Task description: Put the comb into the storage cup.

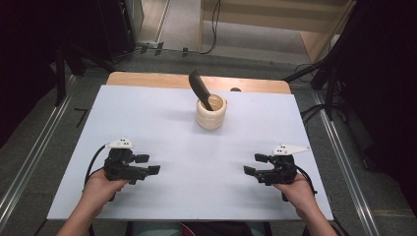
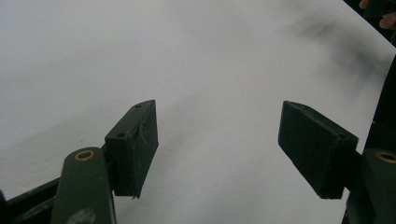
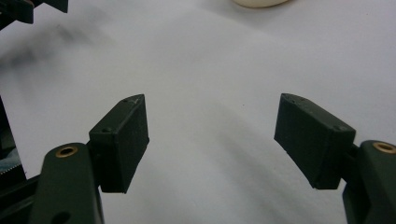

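Note:
A cream, ribbed pot (image 1: 211,112) stands upright at the middle back of the white table top (image 1: 162,128), with a dark curved utensil (image 1: 199,87) leaning out of it to the upper left. My left gripper (image 1: 148,164) rests near the front left, held by a hand, jaws wide apart over bare table (image 2: 219,84). My right gripper (image 1: 255,164) mirrors it at the front right, open with nothing between its jaws. The pot's base (image 3: 258,2) peeks in at the top of the right gripper view. Both grippers (image 2: 217,140) (image 3: 212,135) are well short of the pot.
A wooden strip (image 1: 147,78) borders the table's far edge, with a small dark spot (image 1: 235,90) on it. Metal rails (image 1: 29,157) run along the floor on both sides. Cables and dark stands (image 1: 319,73) crowd the floor beyond the table.

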`<control>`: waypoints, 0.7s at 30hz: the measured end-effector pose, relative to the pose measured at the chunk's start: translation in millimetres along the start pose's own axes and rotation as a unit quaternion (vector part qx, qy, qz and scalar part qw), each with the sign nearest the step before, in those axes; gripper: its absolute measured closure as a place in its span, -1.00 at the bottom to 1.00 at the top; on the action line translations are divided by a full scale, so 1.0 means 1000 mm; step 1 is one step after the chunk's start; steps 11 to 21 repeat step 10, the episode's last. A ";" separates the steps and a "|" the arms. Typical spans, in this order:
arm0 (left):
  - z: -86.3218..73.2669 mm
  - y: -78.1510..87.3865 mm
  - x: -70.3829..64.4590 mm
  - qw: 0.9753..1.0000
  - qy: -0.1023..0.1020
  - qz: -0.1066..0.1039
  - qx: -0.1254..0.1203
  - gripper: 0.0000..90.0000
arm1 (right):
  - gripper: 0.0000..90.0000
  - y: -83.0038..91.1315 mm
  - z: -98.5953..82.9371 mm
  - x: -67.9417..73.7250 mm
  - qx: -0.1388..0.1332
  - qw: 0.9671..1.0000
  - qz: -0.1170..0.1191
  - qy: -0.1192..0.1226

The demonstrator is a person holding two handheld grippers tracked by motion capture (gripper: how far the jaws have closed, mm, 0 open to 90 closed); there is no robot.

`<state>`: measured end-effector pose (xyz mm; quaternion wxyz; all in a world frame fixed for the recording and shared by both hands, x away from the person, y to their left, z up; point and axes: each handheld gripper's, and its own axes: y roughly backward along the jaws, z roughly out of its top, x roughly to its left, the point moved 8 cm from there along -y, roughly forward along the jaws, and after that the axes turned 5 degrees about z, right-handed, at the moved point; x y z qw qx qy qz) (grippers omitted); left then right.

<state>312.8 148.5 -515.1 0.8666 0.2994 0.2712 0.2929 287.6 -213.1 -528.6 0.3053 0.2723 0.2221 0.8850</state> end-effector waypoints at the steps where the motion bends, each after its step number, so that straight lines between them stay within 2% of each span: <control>1: 0.000 0.000 0.000 1.000 0.000 0.000 0.001 -0.35 | -0.46 0.000 0.000 0.000 0.000 1.000 0.000 0.001; 8: 0.000 0.000 0.000 1.000 0.000 0.000 0.001 -0.35 | -0.47 -0.001 -0.001 0.000 0.003 1.000 0.000 -0.001; 10: 0.000 0.000 0.001 1.000 0.000 0.002 0.002 -0.35 | -0.50 -0.001 -0.003 -0.005 0.011 1.000 -0.008 -0.007; 21: 0.000 0.000 0.001 1.000 0.000 0.002 0.002 -0.35 | -0.50 -0.001 -0.003 -0.005 0.011 1.000 -0.008 -0.007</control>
